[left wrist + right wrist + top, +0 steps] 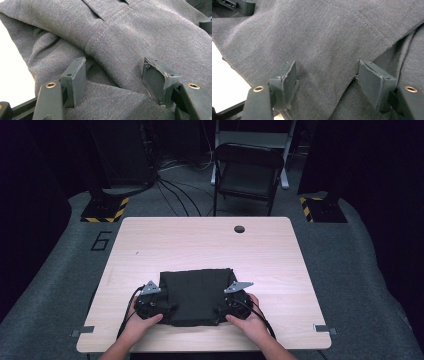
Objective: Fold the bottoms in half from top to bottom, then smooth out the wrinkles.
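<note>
On the pale wooden tabletop [205, 245], a folded dark grey woven garment [197, 295] lies flat toward the 6 o'clock edge, roughly centred between the person's two hands.

At the garment's 9 o'clock side, the left hand-held gripper [150, 305] rests against the fabric edge, held in the person's left hand [142, 320], with a black cable [125, 317] looping off it toward 7 o'clock. In the left gripper view, its two black jaws stand wide apart, the pads [75, 75] set down on the cloth [120, 37] without pinching it; a stitched seam band runs between them from 12 o'clock down, and loose folds bunch at 9 o'clock where the bright tabletop [12, 75] shows.

At the garment's 3 o'clock side, the right hand-held gripper [235, 306] sits on the opposite fabric edge in the person's right hand [252, 320]. In the right gripper view, its jaws likewise stand wide, the pads [375, 83] resting on or just above the cloth [312, 37] with nothing clamped; whether they touch it I cannot tell. A stitched hem crosses at 1 o'clock, an overlapping layer's edge falls between the jaws, and the other gripper's black tip [239, 6] shows at 11 o'clock.

Beyond the table at 12 o'clock stands a dark folding chair [247, 172] on grey carpet [350, 260].
</note>
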{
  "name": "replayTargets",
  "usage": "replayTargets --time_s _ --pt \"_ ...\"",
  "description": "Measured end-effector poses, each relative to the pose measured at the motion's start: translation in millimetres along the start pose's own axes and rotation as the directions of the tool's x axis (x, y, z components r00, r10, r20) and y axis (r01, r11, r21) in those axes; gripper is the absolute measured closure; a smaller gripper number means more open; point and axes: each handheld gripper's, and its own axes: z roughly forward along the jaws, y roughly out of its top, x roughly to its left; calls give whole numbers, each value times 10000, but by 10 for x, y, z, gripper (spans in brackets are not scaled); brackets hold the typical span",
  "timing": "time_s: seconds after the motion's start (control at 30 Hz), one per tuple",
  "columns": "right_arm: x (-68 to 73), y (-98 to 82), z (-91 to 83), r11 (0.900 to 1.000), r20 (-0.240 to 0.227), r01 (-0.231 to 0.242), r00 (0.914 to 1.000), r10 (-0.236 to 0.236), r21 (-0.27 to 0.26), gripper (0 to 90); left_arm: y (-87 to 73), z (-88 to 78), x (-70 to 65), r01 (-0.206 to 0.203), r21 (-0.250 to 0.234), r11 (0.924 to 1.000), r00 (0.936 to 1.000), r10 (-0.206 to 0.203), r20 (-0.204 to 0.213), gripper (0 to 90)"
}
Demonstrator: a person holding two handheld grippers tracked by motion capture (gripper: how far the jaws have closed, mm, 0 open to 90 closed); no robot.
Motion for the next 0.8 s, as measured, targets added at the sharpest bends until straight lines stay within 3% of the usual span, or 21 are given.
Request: replayTargets --time_s 0.43,0.57,0.77,0.8 --pt "-12 -16 4 9996 -33 -231 9997 231 -139 308 -50 -4 9 101 -480 9988 9999 -99 48 359" --pt "-38 26 21 9994 -241 -329 9992 331 97 285 -64 -32 7 156 -492 9987 9997 -148 176 360" --pt "-50 70 -38 9995 -190 -305 9994 304 -46 300 -55 -123 0 453 -549 9975 9988 -443 197 362" --pt "-49 70 -52 9994 -172 -338 9993 336 -99 302 -57 -130 0 356 -607 9975 9993 -350 100 362"
